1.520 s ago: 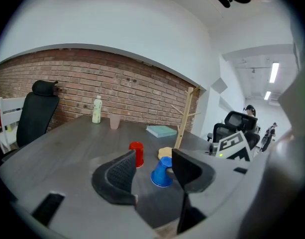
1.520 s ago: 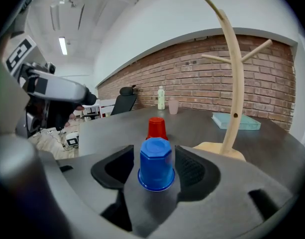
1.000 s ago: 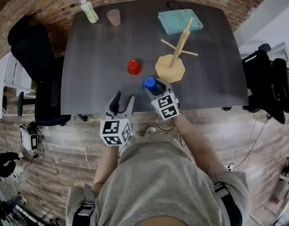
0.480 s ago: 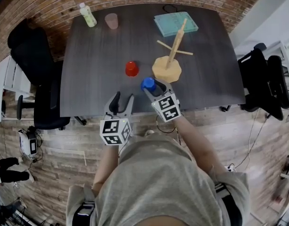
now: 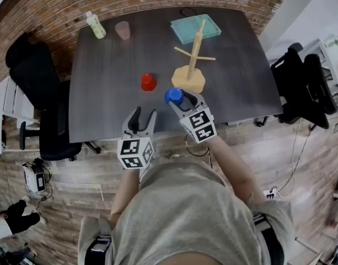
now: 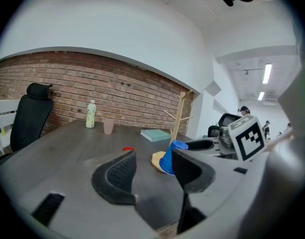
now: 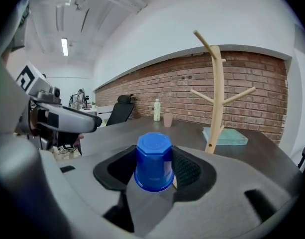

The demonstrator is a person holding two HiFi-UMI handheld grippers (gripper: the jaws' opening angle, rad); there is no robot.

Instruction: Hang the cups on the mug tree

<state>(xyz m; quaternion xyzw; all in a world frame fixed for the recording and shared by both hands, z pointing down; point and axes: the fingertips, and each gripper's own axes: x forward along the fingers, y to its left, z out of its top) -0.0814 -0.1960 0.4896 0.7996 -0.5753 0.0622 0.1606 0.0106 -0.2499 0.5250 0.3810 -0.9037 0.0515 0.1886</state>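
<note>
Right gripper point(image 5: 183, 99) pinches an upturned blue cup point(image 5: 173, 96) at frame centre, just below the mug tree point(image 5: 189, 77). Left gripper point(image 5: 145, 114) jaws spread, empty. Red cup point(image 5: 148, 82) stands left of the tree. Bottle point(image 5: 95, 25) upper left, label unreadable.

Bright, even light fr. ceiling tubes point(image 7: 64, 46) — heavy fisheye, dark corners.
</note>
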